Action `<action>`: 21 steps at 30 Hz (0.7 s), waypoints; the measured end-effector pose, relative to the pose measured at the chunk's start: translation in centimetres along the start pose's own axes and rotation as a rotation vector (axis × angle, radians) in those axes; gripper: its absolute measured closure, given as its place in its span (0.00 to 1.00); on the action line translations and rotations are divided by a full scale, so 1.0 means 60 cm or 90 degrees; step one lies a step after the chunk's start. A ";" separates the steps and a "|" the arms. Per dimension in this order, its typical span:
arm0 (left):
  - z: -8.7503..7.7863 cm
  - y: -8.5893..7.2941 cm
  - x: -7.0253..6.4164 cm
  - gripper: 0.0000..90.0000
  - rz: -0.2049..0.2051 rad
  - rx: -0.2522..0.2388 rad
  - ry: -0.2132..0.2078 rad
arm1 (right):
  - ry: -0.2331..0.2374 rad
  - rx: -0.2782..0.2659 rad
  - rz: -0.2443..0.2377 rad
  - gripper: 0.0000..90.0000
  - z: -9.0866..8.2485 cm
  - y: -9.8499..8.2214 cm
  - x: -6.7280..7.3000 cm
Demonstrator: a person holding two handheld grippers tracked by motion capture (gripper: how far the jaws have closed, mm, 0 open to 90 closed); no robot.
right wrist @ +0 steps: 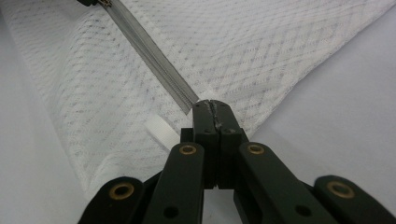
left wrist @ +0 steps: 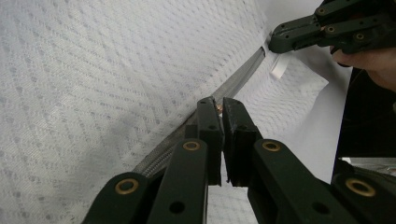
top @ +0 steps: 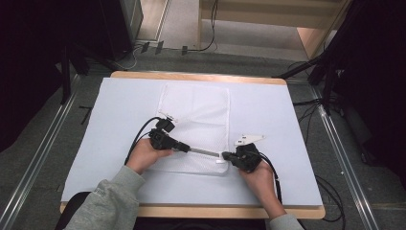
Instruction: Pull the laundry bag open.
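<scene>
A white mesh bag (top: 194, 110) lies flat on the white-covered table (top: 119, 110), its grey zipper (top: 205, 152) running along the near edge. My left gripper (top: 187, 148) is shut on the small coppery zipper pull (left wrist: 219, 110) at the zipper's left part. My right gripper (top: 225, 155) is shut on the bag's fabric at the zipper's right end (right wrist: 196, 103), beside a white tab (right wrist: 159, 130). The left gripper view shows its jaws (left wrist: 220, 109) pinched on the pull, with the right gripper (left wrist: 275, 44) farther along the zipper (left wrist: 238, 79). In the right gripper view the zipper (right wrist: 154, 58) stretches taut away from the shut jaws (right wrist: 212, 106).
The table's wooden front edge (top: 191, 211) lies close to the person's sleeves. Cables trail from both grippers over the cloth. Metal floor rails (top: 43, 153) and dark stands flank the table on both sides.
</scene>
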State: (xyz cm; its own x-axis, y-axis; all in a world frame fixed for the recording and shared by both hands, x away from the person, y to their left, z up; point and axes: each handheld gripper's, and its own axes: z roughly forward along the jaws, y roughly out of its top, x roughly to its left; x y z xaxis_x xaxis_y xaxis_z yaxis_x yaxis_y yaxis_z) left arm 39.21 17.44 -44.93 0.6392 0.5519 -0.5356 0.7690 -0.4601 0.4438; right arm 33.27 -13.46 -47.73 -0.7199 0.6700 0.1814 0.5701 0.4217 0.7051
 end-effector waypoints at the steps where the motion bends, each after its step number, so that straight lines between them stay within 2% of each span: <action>1: -0.002 -0.001 0.001 0.98 -0.002 0.000 0.006 | 0.001 0.000 0.000 1.00 0.000 0.000 0.000; 3: -0.005 -0.002 0.004 0.98 -0.009 -0.004 -0.004 | 0.001 0.000 0.000 1.00 0.000 0.000 0.000; 4: -0.007 -0.003 0.004 0.98 -0.008 -0.003 0.006 | 0.001 0.001 0.000 1.00 0.000 0.000 0.000; 16: -0.020 -0.010 0.010 0.98 -0.017 -0.009 0.002 | 0.001 0.003 0.001 1.00 0.000 0.001 0.000; 21: -0.020 -0.011 0.010 0.98 -0.017 -0.009 0.010 | 0.001 0.004 0.001 1.00 0.000 0.001 0.000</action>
State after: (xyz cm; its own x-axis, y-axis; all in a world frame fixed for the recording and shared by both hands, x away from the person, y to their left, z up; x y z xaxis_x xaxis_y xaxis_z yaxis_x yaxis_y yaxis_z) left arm 39.08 18.90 -44.64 0.6186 0.5743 -0.5362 0.7855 -0.4358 0.4394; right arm 33.31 -13.43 -47.68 -0.7201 0.6691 0.1836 0.5734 0.4249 0.7005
